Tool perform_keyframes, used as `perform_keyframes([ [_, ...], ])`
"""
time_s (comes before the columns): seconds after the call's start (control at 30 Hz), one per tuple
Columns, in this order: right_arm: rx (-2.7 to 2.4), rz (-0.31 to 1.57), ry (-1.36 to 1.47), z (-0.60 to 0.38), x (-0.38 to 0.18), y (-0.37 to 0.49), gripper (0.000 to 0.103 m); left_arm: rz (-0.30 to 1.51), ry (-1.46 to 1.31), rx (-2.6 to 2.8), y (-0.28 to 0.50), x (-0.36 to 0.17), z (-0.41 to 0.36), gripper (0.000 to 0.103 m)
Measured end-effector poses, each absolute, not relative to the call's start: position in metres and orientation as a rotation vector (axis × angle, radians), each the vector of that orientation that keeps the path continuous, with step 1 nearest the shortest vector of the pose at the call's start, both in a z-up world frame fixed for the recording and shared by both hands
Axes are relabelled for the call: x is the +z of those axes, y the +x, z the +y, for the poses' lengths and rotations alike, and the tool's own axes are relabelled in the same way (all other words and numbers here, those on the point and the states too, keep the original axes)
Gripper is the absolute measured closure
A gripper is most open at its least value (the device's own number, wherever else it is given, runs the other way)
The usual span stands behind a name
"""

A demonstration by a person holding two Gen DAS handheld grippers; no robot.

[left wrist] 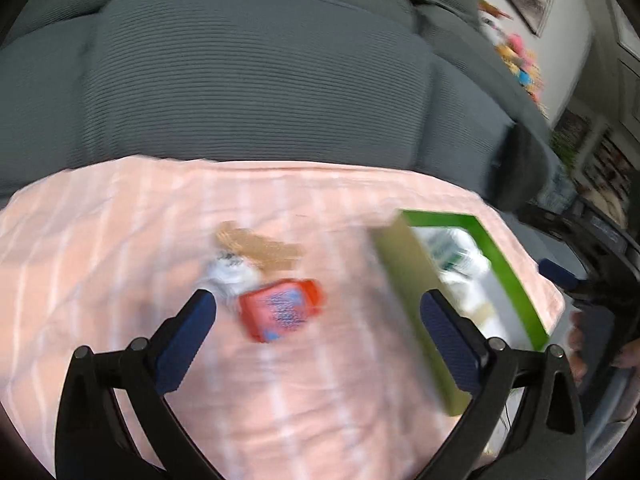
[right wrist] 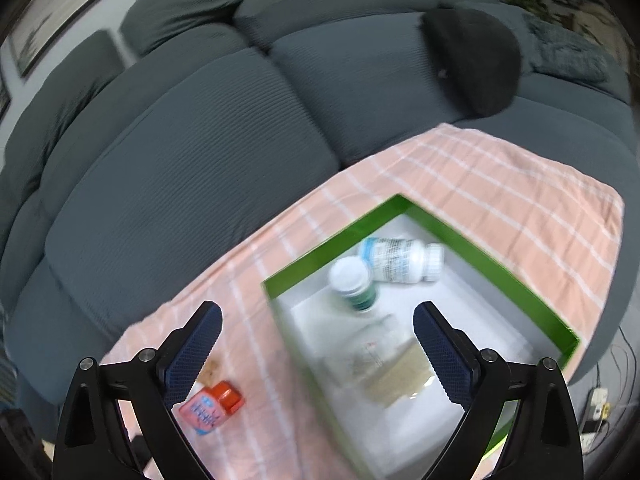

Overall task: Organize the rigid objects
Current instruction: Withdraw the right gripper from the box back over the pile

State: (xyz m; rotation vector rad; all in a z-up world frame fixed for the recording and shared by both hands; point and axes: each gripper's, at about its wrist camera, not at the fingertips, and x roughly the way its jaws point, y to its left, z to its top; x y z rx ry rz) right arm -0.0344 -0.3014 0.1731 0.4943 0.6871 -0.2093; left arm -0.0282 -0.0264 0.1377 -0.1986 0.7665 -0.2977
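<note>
1. Two grippers are in my feeds, both spread wide and holding nothing: the left gripper (left wrist: 318,312) hangs over the loose items, the right gripper (right wrist: 318,322) over the green box (right wrist: 336,246).
2. Nearest my left jaws, an orange bottle (left wrist: 282,310) lies on its side on the peach checked cloth (left wrist: 100,240).
3. Just beyond it sits a white object (left wrist: 230,274), touching or nearly touching the bottle; motion blur keeps me from saying what it is.
4. A tan object (left wrist: 260,246) lies behind that, also blurred.
5. In the box, nearest my right jaws, a clear packet (right wrist: 386,372) lies flat on the white floor.
6. Farther in, a green-labelled bottle (right wrist: 354,282) stands against a white bottle (right wrist: 400,260) lying on its side.
7. Beyond the cloth, grey sofa cushions (right wrist: 192,168) and a dark pillow (right wrist: 472,60).
</note>
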Motion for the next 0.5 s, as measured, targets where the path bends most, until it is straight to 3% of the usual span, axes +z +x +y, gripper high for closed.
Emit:
perform_keyframes([
  [0.3,0.016,0.802,0.392,-0.234,0.157,-0.005,0.006,0.793,-0.305,-0.059,-0.029,0.125,0.041,0.001],
  [0.5,0.180,0.983,0.262,-0.171,0.121,0.031,0.006,0.809,-0.375,-0.044,-0.037,0.123,0.065,0.001],
])
